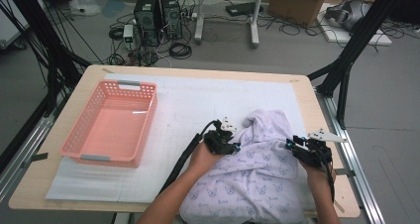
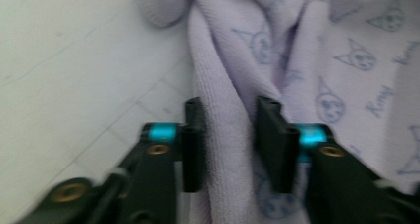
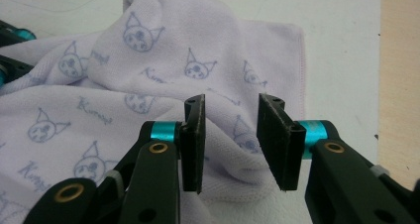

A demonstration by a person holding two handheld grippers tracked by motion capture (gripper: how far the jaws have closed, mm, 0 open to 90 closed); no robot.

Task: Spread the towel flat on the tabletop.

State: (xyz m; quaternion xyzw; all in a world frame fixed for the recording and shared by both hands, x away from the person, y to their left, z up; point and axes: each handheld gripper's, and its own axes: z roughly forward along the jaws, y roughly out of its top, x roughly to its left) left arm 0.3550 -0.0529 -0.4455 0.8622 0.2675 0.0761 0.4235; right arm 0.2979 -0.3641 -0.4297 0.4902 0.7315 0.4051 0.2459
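A lavender towel (image 1: 262, 174) printed with small cat faces lies bunched on the white mat (image 1: 198, 100) at the table's front right. My left gripper (image 1: 236, 146) is at its left edge. In the left gripper view that gripper (image 2: 230, 110) is open, with a raised fold of the towel (image 2: 346, 60) running between its jaws. My right gripper (image 1: 290, 144) is at the towel's right side. Seen in its own view, the right gripper (image 3: 230, 107) is open over a low fold of the towel (image 3: 148, 60) near the hemmed edge.
A pink slotted basket (image 1: 130, 85) with nothing in it stands on the mat's left half. The wooden table (image 1: 44, 169) ends just right of the right gripper. Black frame posts, computers and cables fill the floor beyond. The left gripper's jaw tips (image 3: 10, 50) show at the right gripper view's left edge.
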